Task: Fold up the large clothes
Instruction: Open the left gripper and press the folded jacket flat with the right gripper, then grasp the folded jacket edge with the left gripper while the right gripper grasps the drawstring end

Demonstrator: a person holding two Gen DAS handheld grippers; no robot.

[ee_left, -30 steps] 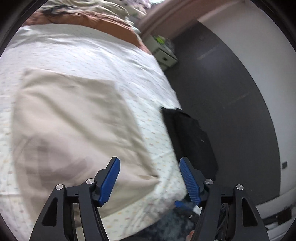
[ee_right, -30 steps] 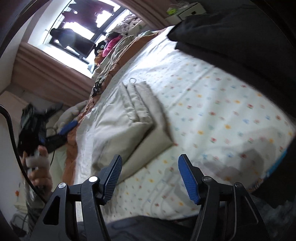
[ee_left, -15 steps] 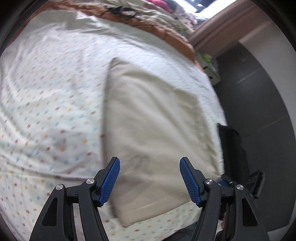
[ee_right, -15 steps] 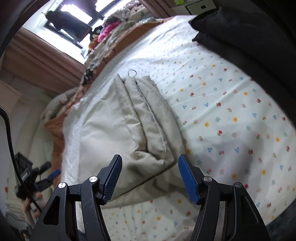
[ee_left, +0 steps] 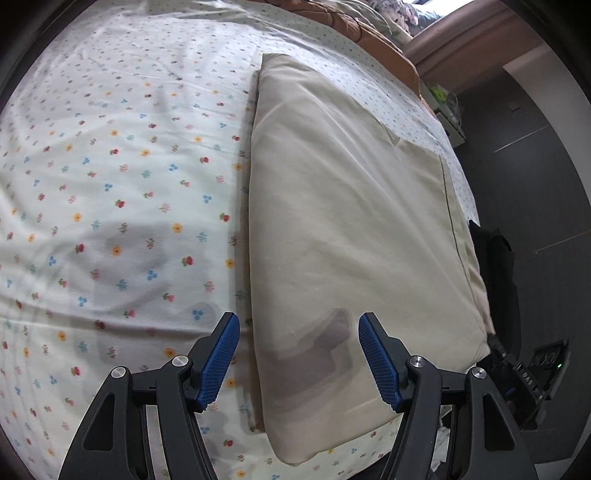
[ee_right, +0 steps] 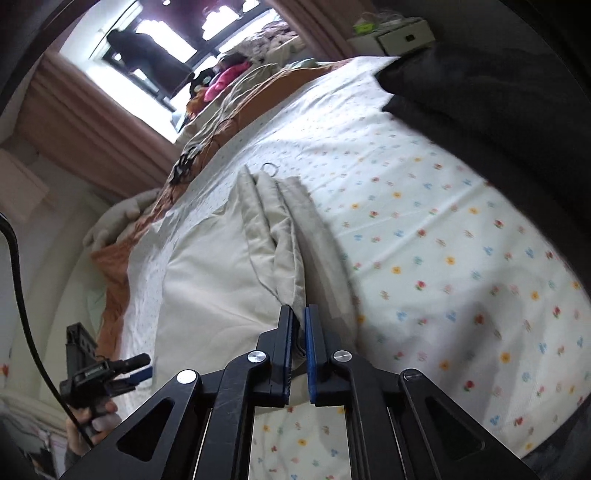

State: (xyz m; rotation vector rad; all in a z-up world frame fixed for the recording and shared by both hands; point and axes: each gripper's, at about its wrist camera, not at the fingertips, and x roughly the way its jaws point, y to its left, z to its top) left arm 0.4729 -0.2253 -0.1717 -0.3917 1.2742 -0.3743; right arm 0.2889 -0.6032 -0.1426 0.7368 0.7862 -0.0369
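A folded beige garment (ee_left: 351, 206) lies flat on the flowered bed sheet (ee_left: 110, 177). My left gripper (ee_left: 298, 354) is open and empty, hovering above the garment's near edge. In the right wrist view the same beige garment (ee_right: 229, 266) shows stacked folds along its right side. My right gripper (ee_right: 299, 321) is shut on the near corner of those folded layers. The left gripper (ee_right: 107, 373) also shows in the right wrist view at lower left, held by a hand.
A dark garment (ee_right: 480, 85) lies at the bed's far right edge. An orange blanket and piled clothes (ee_right: 236, 85) sit near the window. A white bedside unit (ee_right: 402, 35) stands beyond. Dark floor (ee_left: 535, 177) borders the bed's right side.
My right gripper has closed on the beige garment's near corner. My left gripper has swung over and come closer to the garment, still open.
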